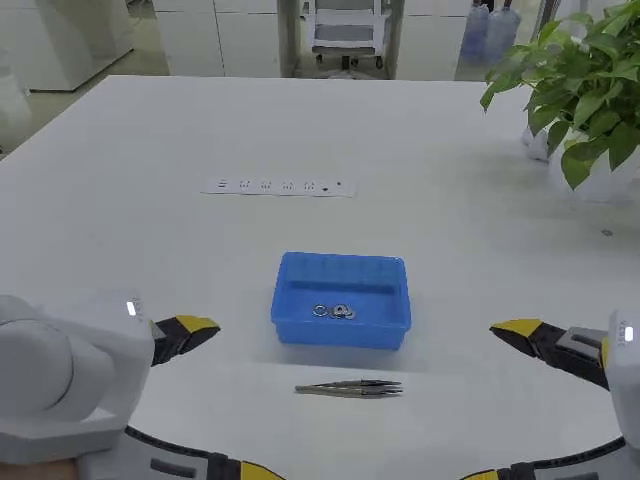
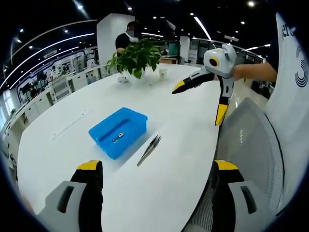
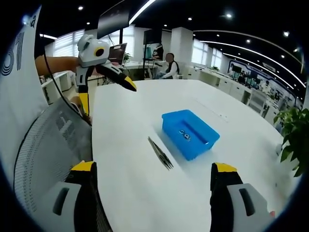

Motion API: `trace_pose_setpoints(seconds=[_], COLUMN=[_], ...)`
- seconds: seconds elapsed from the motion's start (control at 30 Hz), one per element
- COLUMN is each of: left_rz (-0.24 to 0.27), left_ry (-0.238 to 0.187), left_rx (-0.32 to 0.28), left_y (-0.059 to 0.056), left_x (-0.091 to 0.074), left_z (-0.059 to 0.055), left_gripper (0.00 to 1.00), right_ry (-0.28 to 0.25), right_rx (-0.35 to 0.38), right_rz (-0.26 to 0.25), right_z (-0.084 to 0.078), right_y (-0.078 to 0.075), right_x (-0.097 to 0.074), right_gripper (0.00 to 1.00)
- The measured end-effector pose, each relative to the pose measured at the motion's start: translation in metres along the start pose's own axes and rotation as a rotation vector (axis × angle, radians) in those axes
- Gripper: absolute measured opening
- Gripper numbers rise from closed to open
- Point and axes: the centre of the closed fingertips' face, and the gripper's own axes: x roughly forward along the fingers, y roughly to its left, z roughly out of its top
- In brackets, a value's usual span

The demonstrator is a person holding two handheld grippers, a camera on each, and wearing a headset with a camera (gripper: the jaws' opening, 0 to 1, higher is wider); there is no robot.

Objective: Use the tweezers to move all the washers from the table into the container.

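Lying beside blue container (image 1: 340, 264) w/ washers (image 1: 333, 312): slim silver tweezers (image 1: 349, 388); left gripper (image 2: 157, 169), right gripper (image 3: 154, 170) jaws spread.

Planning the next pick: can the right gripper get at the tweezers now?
Probably yes. The tweezers lie alone on the table, apart from the blue box, and nothing stands between them and the open right gripper.

Bright, even light falls from long ceiling lights (image 2: 203, 26). The white desk (image 1: 470, 270) looks a bit washed out. Shadows are soft and small. Both gripper views bend at the edges.
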Motion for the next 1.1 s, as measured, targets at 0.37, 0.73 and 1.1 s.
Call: trace_pose_setpoints(seconds=[0.37,0.73,1.1], left_rz=[0.022,0.028,0.021], left_ry=[-0.001,-0.013,0.006], left_rx=[-0.005,-0.01,-0.017], left_y=[0.007,0.008,0.008], left_x=[0.0,0.001,-0.001], left_z=[0.003,0.007,-0.004], left_gripper=[0.99,0.99,0.99], right_ry=[-0.005,-0.013,-0.013], right_rx=[-0.01,-0.008,0.007], right_rz=[0.029,0.026,0.032], right_z=[0.0,0.002,0.001], right_y=[-0.001,-0.002,0.004], right_x=[0.005,0.006,0.005], right_gripper=[0.98,0.95,0.95])
